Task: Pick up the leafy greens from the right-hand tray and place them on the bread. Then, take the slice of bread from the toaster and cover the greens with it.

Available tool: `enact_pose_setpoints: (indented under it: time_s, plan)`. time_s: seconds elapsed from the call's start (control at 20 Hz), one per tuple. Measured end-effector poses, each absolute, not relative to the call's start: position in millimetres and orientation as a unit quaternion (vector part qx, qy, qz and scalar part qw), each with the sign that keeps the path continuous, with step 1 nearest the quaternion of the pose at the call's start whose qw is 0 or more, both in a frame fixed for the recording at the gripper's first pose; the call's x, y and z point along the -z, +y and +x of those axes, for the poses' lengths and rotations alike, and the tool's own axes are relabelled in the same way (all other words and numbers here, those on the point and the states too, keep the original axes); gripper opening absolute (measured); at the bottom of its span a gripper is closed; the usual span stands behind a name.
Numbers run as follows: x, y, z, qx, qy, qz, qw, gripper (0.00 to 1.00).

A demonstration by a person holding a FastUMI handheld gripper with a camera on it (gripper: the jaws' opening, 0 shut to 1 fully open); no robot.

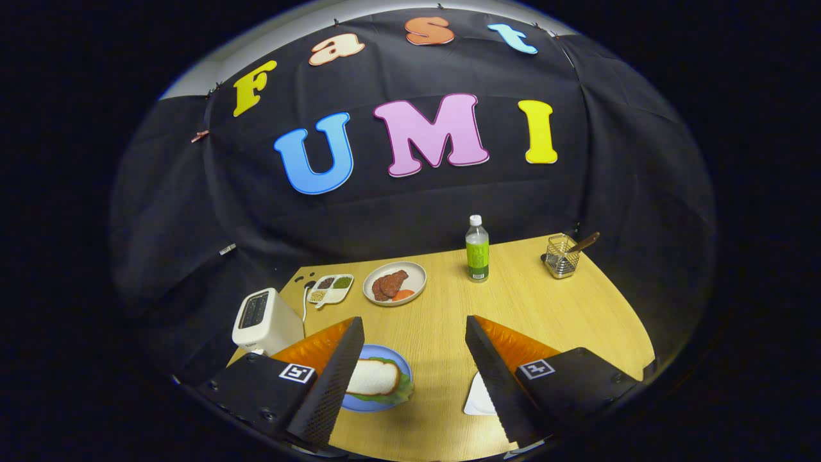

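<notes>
A blue plate [392, 359] lies on the wooden table between my fingers, tucked against the left one. On it a white slice of bread [374, 377] rests over leafy greens [400, 392] that poke out at its right and lower rim. The white toaster [266, 319] stands at the table's left edge, just beyond the left finger; its top slots look dark. A white tray [479, 398] peeks out beside the right finger, mostly hidden by it. My gripper [414, 321] hovers above the table, open, with nothing between its fingers.
Beyond the fingers sit a round plate with meat and a tomato slice [394, 283], a divided dish of grains [331, 288], a green-labelled bottle [476, 250] and a wire basket holding a utensil [562, 255]. Bare table [577, 308] spreads to the right.
</notes>
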State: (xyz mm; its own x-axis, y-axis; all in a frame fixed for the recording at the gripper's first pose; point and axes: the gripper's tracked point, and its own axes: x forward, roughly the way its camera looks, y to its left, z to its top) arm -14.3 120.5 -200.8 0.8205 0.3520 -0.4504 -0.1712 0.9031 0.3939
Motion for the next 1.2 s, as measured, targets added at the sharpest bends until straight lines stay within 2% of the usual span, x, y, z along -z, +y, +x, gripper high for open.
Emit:
enact_pose_setpoints:
  time_s: [0.4, 1.2]
  plan:
    - [127, 105, -16, -0.143, 0.186, 0.12, 0.965, 0.99]
    - [115, 108, -29, -0.143, 0.149, 0.077, 0.975, 0.99]
